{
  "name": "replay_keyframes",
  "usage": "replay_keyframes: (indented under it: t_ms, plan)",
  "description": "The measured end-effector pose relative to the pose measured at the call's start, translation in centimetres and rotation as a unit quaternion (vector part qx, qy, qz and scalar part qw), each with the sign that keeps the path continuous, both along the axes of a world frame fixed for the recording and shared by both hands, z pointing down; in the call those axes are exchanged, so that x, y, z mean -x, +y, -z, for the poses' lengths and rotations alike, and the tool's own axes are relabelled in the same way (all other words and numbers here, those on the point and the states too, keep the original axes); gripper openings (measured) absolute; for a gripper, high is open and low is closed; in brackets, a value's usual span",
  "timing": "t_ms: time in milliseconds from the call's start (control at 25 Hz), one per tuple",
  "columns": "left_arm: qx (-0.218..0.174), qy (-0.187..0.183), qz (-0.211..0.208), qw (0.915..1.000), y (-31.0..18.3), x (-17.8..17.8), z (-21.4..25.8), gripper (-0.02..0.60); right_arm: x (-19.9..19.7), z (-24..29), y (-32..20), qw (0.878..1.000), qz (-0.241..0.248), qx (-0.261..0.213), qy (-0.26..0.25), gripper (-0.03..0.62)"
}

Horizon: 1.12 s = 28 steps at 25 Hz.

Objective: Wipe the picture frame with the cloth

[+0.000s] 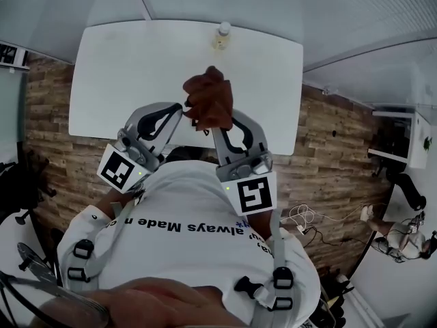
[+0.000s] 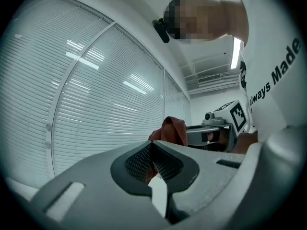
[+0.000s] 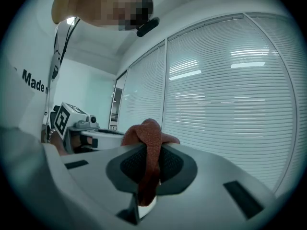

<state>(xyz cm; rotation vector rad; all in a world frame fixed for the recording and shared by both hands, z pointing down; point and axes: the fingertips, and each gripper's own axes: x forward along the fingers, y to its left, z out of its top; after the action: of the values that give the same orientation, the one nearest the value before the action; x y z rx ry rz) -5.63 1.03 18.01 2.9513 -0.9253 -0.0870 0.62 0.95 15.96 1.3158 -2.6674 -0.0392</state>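
A rust-red cloth [image 1: 208, 100] hangs bunched in the air above the white table [image 1: 130, 80], between my two raised grippers. My right gripper [image 1: 213, 127] is shut on it; in the right gripper view a strand of the cloth [image 3: 149, 133] runs down between the pads of the right gripper [image 3: 149, 150]. My left gripper [image 1: 181, 108] meets the cloth's left edge, jaws shut, and a thin red sliver shows between the pads of the left gripper [image 2: 152, 145], with the rest of the cloth [image 2: 171, 128] just beyond the tips. No picture frame shows in any view.
A small bottle [image 1: 222, 36] stands at the table's far edge. Wood-look floor surrounds the table. Both gripper views point upward at window blinds [image 3: 230, 90] and the person's white shirt [image 1: 198, 231].
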Motion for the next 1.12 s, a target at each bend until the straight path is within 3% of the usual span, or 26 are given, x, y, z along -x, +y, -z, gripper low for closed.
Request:
replay_keyframes:
  t_ms: [160, 440, 840, 1120]
  plan:
    - [-0.011, 0.01, -0.003, 0.9999, -0.9, 0.1, 0.4, 0.003, -0.1, -0.4, -0.8, 1.0, -0.009, 0.004, -0.002, 0.015]
    - [0.003, -0.002, -0.004, 1.0, -1.5, -0.6, 0.0, 0.003, -0.7, -0.6, -1.5, 1.0, -0.008, 0.008, -0.006, 0.015]
    - [0.015, -0.014, 0.015, 0.9997, -2.9, -4.8, -0.2, 0.003, -5.0, -0.8, -3.0, 1.0, 0.011, 0.019, -0.009, 0.015]
    - [0.025, -0.016, 0.025, 0.9992, -4.2, -6.2, -0.6, 0.003, -5.6, -1.9, -3.8, 0.999, 0.028, 0.027, -0.007, 0.015]
